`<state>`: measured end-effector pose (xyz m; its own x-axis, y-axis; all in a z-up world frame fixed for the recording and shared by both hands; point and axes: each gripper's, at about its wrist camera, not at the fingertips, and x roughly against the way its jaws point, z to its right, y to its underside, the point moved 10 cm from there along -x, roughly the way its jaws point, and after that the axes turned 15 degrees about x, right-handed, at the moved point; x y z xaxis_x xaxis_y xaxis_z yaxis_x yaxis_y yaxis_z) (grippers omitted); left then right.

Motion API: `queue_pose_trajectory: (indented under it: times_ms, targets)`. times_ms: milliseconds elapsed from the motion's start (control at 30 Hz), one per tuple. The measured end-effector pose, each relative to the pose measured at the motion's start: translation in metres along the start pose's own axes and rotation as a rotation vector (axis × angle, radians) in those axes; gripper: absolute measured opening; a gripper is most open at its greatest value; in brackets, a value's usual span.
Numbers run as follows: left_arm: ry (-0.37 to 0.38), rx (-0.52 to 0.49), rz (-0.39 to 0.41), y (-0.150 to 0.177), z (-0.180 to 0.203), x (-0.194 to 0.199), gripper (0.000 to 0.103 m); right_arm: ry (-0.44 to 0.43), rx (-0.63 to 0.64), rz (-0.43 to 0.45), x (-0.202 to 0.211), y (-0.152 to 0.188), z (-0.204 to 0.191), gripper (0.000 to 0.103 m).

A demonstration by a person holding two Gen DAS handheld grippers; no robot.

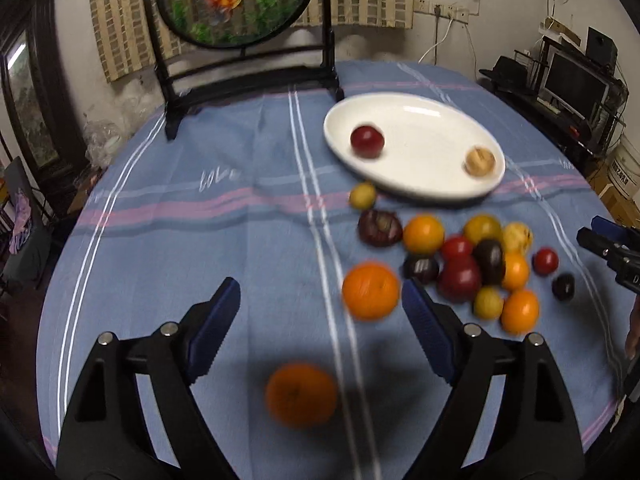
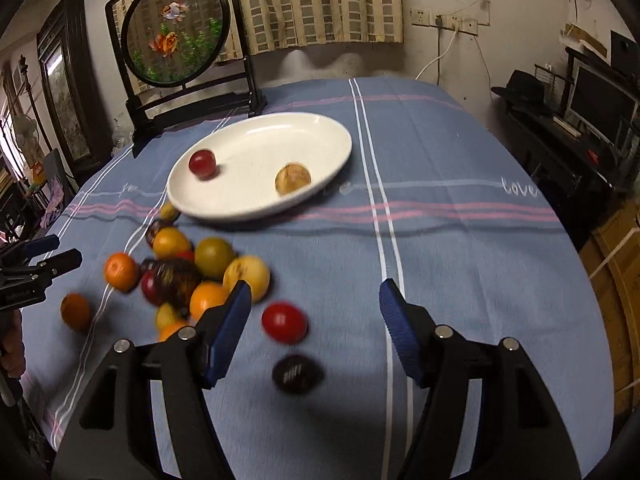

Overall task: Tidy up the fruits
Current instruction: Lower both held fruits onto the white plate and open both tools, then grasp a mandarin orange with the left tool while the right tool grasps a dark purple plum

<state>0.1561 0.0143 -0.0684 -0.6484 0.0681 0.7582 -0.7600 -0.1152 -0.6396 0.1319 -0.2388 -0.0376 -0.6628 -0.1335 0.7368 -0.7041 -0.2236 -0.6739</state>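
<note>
A white oval plate (image 1: 432, 160) (image 2: 320, 136) holds a red fruit (image 1: 367, 142) (image 2: 203, 163) and a tan fruit (image 1: 479, 161) (image 2: 293, 178). A pile of several oranges, red, yellow and dark fruits (image 1: 472, 264) (image 2: 188, 272) lies on the blue cloth in front of it. My left gripper (image 1: 320, 316) is open and empty above the cloth; one orange (image 1: 301, 394) lies below its gap and another orange (image 1: 371, 290) sits by its right finger. My right gripper (image 2: 316, 300) is open and empty, with a red fruit (image 2: 285, 322) and a dark fruit (image 2: 297, 374) between its fingers' line.
A framed round goldfish screen (image 1: 236, 0) (image 2: 176, 28) stands at the table's back. The blue striped tablecloth (image 1: 200, 220) (image 2: 460, 240) covers a round table. A monitor and shelves (image 2: 600, 108) stand at the right, a dark cabinet (image 2: 68, 80) at the left.
</note>
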Motion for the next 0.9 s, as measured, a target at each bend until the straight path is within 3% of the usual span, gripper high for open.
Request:
queue_pose_trajectory:
  times_ms: [267,567,700,833,900]
  targets:
    - [0.013,0.036,-0.069,0.050,-0.018,0.004,0.085,-0.016,-0.049,-0.025,0.013,0.039,-0.011,0.067]
    - [0.005,0.062,-0.107,0.069,-0.027,-0.004,0.083,0.000,-0.023,-0.093,0.011,0.062,-0.017,0.067]
    - [0.007,0.059,-0.139,0.075,-0.024,-0.013,0.068,0.014,0.010,-0.129,0.001,0.061,-0.022,0.067]
    - [-0.020,0.055,-0.142,0.076,-0.026,-0.021,0.062,0.038,0.050,-0.168,-0.015,0.057,-0.024,0.067]
    - [-0.032,0.050,-0.128,0.073,-0.027,-0.021,0.047,0.040,0.061,-0.177,-0.023,0.054,-0.025,0.067]
